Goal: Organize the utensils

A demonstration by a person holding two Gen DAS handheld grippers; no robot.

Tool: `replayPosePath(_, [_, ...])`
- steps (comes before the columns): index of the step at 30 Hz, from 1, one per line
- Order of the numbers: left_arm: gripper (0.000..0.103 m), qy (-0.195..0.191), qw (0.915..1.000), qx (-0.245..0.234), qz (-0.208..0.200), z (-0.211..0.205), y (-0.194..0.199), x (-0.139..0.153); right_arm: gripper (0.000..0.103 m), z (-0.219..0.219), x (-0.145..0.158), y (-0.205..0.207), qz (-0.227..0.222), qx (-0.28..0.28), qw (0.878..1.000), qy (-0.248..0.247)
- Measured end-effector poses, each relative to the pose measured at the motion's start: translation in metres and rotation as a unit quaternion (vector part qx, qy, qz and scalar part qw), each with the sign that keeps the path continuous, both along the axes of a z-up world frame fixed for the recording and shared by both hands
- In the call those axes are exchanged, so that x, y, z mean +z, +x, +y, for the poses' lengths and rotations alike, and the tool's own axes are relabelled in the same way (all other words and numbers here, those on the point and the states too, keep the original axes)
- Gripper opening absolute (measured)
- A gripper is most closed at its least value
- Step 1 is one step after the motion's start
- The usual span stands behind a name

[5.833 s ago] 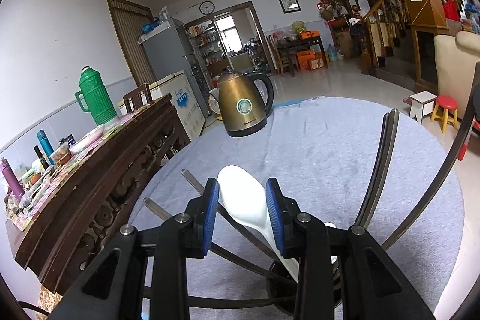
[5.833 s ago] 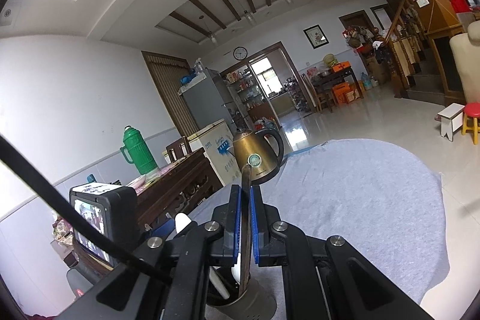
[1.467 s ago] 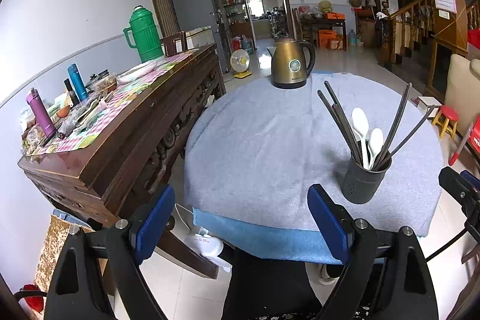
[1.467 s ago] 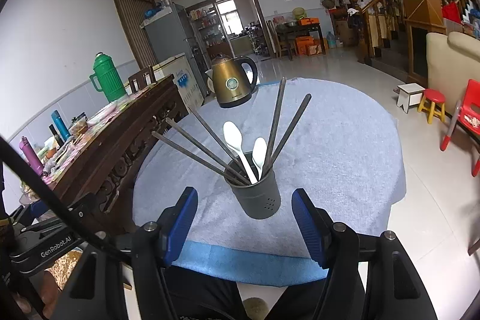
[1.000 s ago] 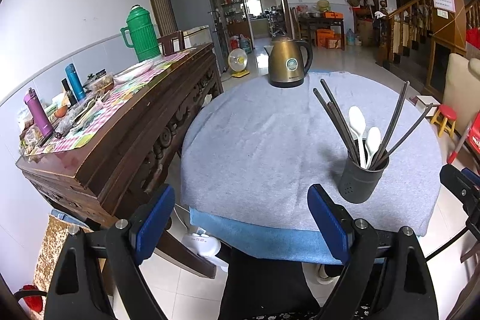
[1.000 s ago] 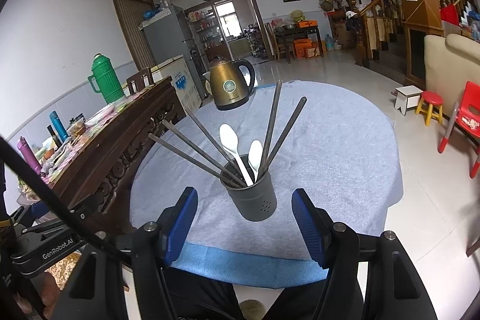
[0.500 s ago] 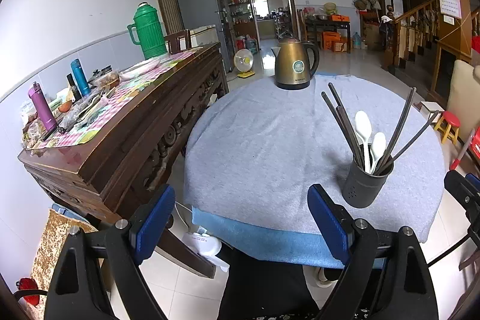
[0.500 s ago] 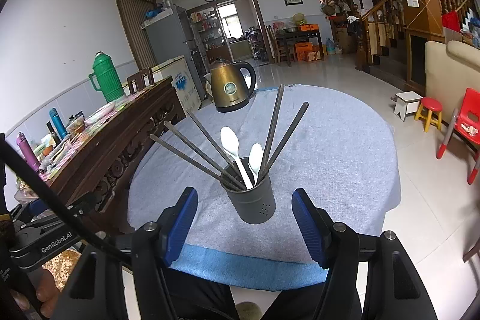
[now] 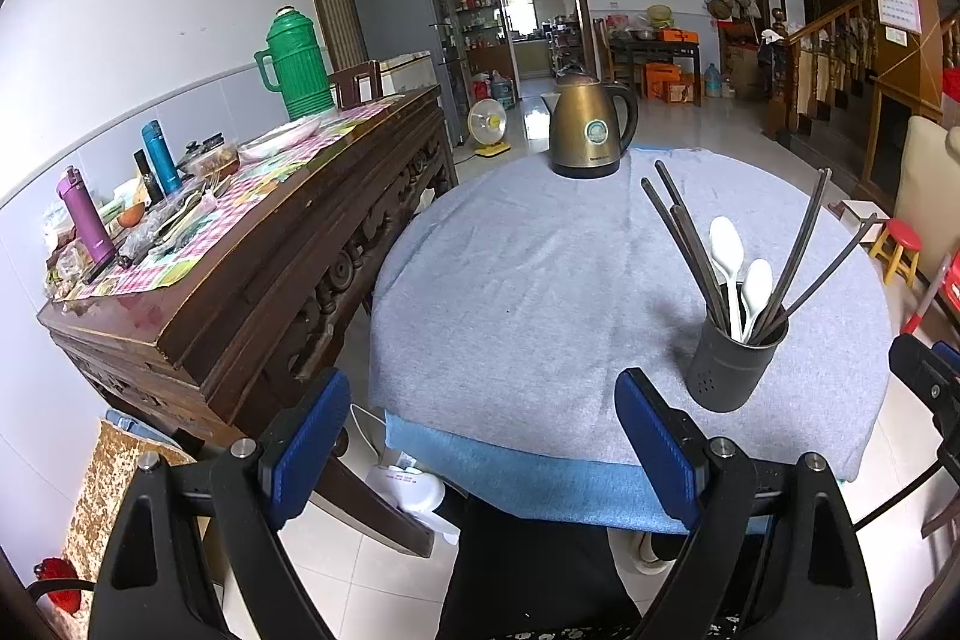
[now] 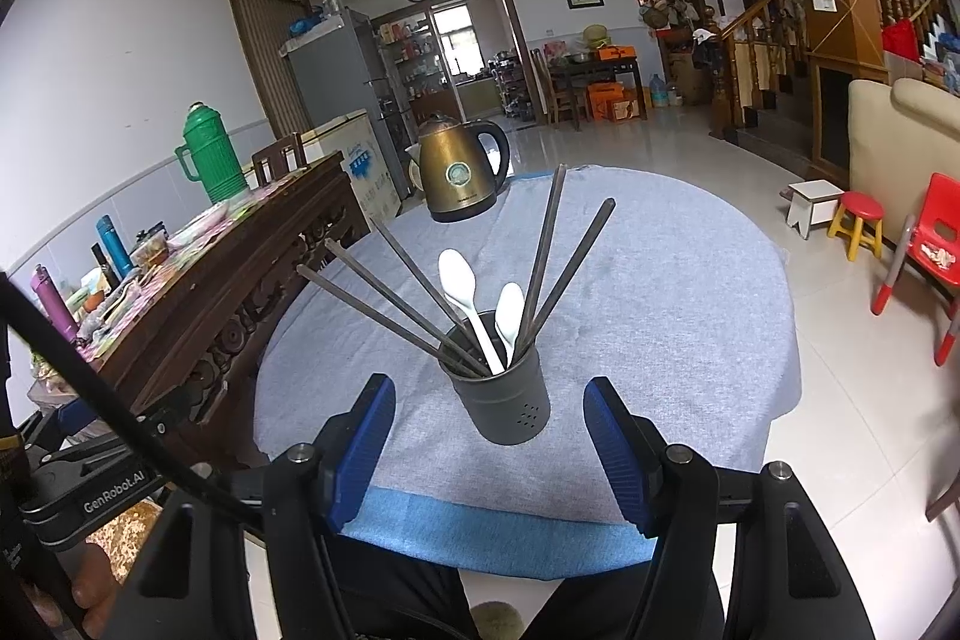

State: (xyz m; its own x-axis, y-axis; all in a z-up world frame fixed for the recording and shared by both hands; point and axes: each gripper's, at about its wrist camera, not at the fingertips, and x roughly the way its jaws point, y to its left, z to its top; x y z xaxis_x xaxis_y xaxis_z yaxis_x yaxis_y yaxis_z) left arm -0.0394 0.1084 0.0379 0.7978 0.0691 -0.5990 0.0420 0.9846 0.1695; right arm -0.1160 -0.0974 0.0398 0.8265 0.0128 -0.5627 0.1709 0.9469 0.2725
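Two white spoons point(image 10: 474, 304) and several dark chopsticks point(image 10: 543, 253) upright in grey holder point(image 10: 501, 403); both tools point(image 9: 480, 445) point(image 10: 489, 445) agape, empty.

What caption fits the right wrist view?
Open right gripper faces a grey holder of chopsticks and spoons.

The grey-clothed tabletop point(image 10: 690, 328) lies bare at 12 to 3 o'clock of the utensil holder point(image 10: 501, 400), leaving room to pass. Over the holder, dark chopsticks point(image 10: 384, 310) fan out towards 10 and 1 o'clock around two white spoons point(image 10: 465, 298), barring entry from above. The brass kettle point(image 10: 459, 175) stands at the far edge. A carved wooden sideboard point(image 9: 252, 244) hems in the 9 o'clock side.
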Motion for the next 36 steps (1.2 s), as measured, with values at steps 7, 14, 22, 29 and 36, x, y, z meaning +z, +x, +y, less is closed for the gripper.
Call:
replayPosePath(7, [0.09, -0.004, 1.0, 0.002, 0.0, 0.001, -0.001, -0.002, 0.069, -0.003, 0.001, -0.002, -0.006, -0.012, 1.0, 0.001])
replayPosePath(14, [0.09, -0.007, 1.0, 0.0, 0.0, 0.002, -0.003, -0.003, 0.069, 0.0, 0.004, -0.004, -0.01, -0.012, 1.0, -0.009])
replayPosePath(22, [0.09, -0.014, 0.9999, 0.0, 0.002, 0.006, -0.001, -0.004, 0.069, 0.004, 0.004, -0.003, -0.009, -0.011, 1.0, -0.016])
replayPosePath(29, [0.09, -0.023, 0.9997, 0.009, -0.001, 0.009, 0.006, -0.004, 0.069, 0.003, 0.009, 0.003, -0.015, -0.01, 1.0, -0.022])
replayPosePath(36, [0.09, -0.025, 0.9996, 0.006, 0.008, 0.002, 0.013, -0.007, 0.069, 0.0, 0.01, 0.005, -0.017, -0.011, 0.999, -0.027])
